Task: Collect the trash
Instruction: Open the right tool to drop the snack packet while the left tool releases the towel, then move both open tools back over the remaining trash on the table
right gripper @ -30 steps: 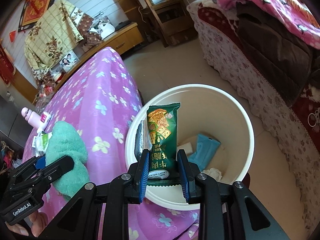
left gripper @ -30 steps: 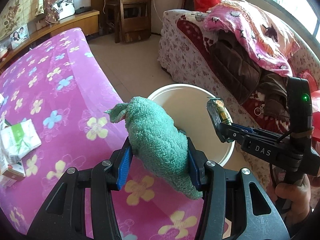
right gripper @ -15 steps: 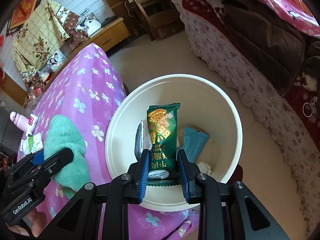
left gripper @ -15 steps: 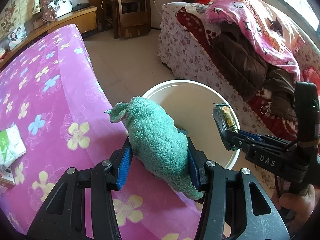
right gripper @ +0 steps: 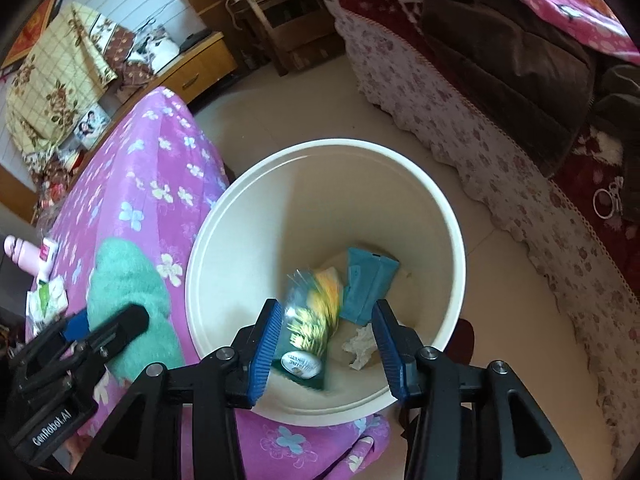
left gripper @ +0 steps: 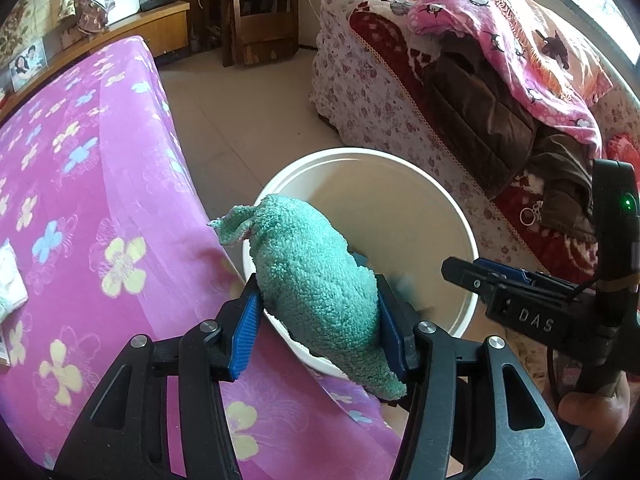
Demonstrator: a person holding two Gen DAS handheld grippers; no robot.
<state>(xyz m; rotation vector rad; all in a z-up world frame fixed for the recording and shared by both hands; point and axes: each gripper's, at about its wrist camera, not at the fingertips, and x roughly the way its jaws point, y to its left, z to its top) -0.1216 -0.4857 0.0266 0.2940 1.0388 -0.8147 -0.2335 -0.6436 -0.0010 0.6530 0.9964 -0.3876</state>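
Observation:
My left gripper (left gripper: 318, 320) is shut on a teal fluffy cloth (left gripper: 316, 280), held at the table edge beside the white bucket (left gripper: 464, 216). My right gripper (right gripper: 326, 340) is open above the bucket (right gripper: 452, 208). A green biscuit packet (right gripper: 310, 332) is blurred, falling between the open jaws into the bucket. A blue wrapper (right gripper: 368, 284) and crumpled white paper (right gripper: 360, 346) lie on the bucket bottom. The teal cloth also shows in the right wrist view (right gripper: 128, 292).
A table with a pink flowered cloth (left gripper: 80, 200) stands left of the bucket, with green-white packets (right gripper: 46, 300) and a pink bottle (right gripper: 20, 256) on it. A sofa with blankets (left gripper: 500, 92) stands on the right. A wooden chair (left gripper: 260, 12) is behind.
My right gripper has opened and let go of the green biscuit packet, which drops into the bucket. My left gripper with the cloth has moved closer to the bucket.

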